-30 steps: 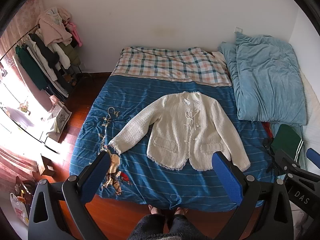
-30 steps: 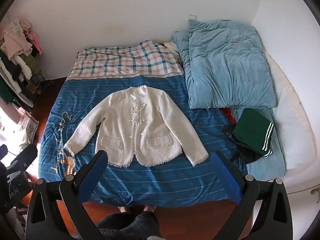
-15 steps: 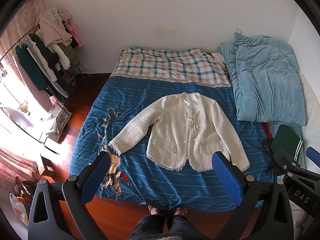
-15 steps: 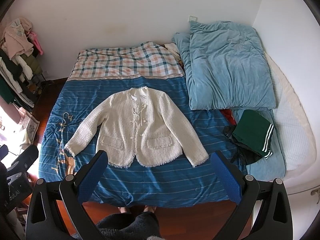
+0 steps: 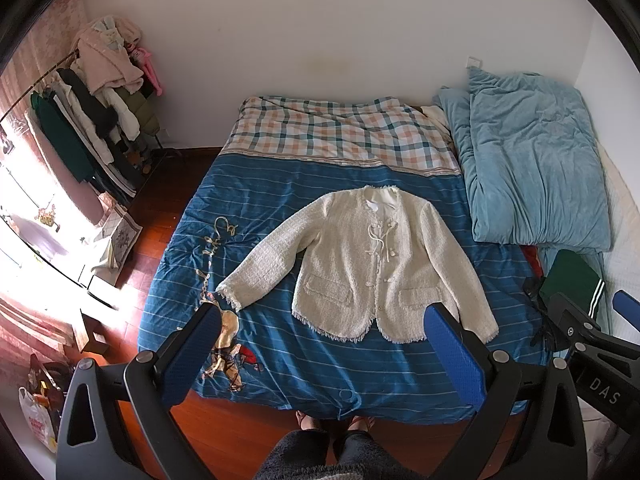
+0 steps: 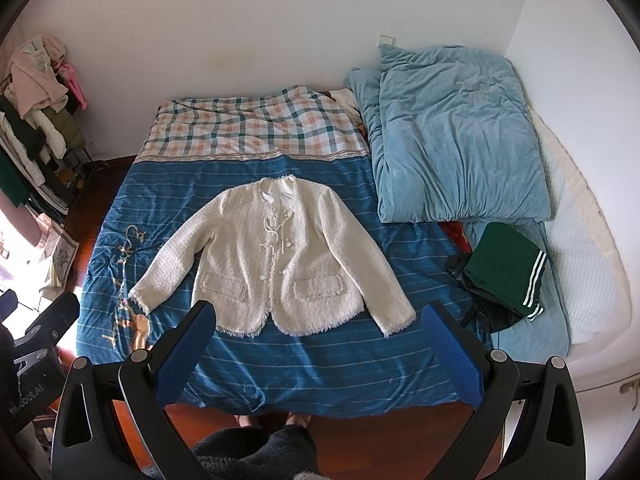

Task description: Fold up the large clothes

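Observation:
A cream tweed jacket (image 5: 360,264) lies flat and face up on the blue striped bedspread (image 5: 280,360), sleeves spread out to both sides; it also shows in the right wrist view (image 6: 276,256). My left gripper (image 5: 320,320) is open and empty, held high above the foot of the bed. My right gripper (image 6: 316,316) is open and empty at a similar height, and part of it shows at the right edge of the left wrist view (image 5: 592,340).
A folded green garment with white stripes (image 6: 504,268) lies at the bed's right. A light blue duvet (image 6: 452,136) is piled at the back right. A plaid blanket (image 6: 256,124) covers the head. A clothes rack (image 5: 92,120) stands left. My feet (image 5: 332,424) stand on the wooden floor.
Both views have shifted very slightly; the jacket and both open grippers stay as they were.

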Demonstrator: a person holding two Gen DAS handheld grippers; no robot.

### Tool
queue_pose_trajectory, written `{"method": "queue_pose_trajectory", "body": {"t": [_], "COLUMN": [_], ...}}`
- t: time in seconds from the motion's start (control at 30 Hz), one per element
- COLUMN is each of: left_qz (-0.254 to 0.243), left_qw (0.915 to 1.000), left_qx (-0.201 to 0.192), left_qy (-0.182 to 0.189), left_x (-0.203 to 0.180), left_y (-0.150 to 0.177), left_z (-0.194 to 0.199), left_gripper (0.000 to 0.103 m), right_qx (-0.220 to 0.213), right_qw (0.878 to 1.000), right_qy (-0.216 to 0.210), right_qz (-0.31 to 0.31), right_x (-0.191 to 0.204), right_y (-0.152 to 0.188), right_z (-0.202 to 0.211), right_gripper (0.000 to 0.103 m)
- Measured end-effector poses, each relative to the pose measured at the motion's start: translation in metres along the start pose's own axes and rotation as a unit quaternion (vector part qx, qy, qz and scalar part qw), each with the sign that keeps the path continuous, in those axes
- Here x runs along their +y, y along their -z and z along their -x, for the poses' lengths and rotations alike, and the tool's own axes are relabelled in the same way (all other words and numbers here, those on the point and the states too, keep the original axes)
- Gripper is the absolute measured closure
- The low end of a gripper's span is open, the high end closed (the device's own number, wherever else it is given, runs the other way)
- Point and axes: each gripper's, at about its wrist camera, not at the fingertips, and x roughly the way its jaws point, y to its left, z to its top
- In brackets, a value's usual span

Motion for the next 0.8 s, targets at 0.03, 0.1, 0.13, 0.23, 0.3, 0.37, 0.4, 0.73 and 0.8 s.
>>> {"method": "queue_pose_trajectory", "body": {"t": [0.03, 0.1, 0.13, 0.23, 0.3, 0.37, 0.4, 0.73, 0.8], "left_qz": [0.0, -0.001, -0.001, -0.001, -0.001, -0.001, -0.001, 0.0, 0.0], "left_qw": [1.0, 1.0, 1.0, 1.0, 1.0, 1.0, 1.0, 1.0, 1.0], "left_qx": [0.0, -0.001, -0.001, -0.001, -0.001, -0.001, -0.001, -0.002, -0.003], "left_qy": [0.0, 0.0, 0.0, 0.0, 0.001, 0.001, 0.0, 0.001, 0.0], "left_x": [-0.0011, -0.0005, -0.0008, 0.0002, -0.0016, -0.0032, -0.0036, -0.0047, -0.0061], "left_y": [0.0007, 0.0005, 0.0007, 0.0001, -0.0002, -0.0044, -0.0043, -0.0072, -0.0075], "left_z": [0.0006, 0.0006, 0.0006, 0.0001, 0.0007, 0.0003, 0.0004, 0.0024, 0.0031], "left_gripper": [0.0, 0.0, 0.0, 0.0, 0.0, 0.0, 0.0, 0.0, 0.0], "right_qx": [0.0, 0.0, 0.0, -0.001, -0.001, -0.001, -0.001, -0.002, -0.003], "right_qw": [1.0, 1.0, 1.0, 1.0, 1.0, 1.0, 1.0, 1.0, 1.0], "right_qy": [-0.001, -0.001, -0.001, -0.001, 0.0, 0.0, -0.001, 0.0, 0.0], "right_qz": [-0.001, 0.0, 0.0, -0.001, 0.0, 0.0, 0.0, 0.0, 0.0], "right_x": [-0.0006, -0.0008, -0.0012, -0.0014, -0.0019, -0.0025, -0.0012, -0.0021, -0.0005], "right_y": [0.0005, 0.0009, 0.0013, 0.0019, 0.0029, 0.0037, 0.0025, 0.0027, 0.001], "right_z": [-0.0005, -0.0013, -0.0015, -0.0013, -0.0014, -0.0013, 0.0002, 0.0009, 0.0023], "right_gripper": [0.0, 0.0, 0.0, 0.0, 0.0, 0.0, 0.0, 0.0, 0.0]}}
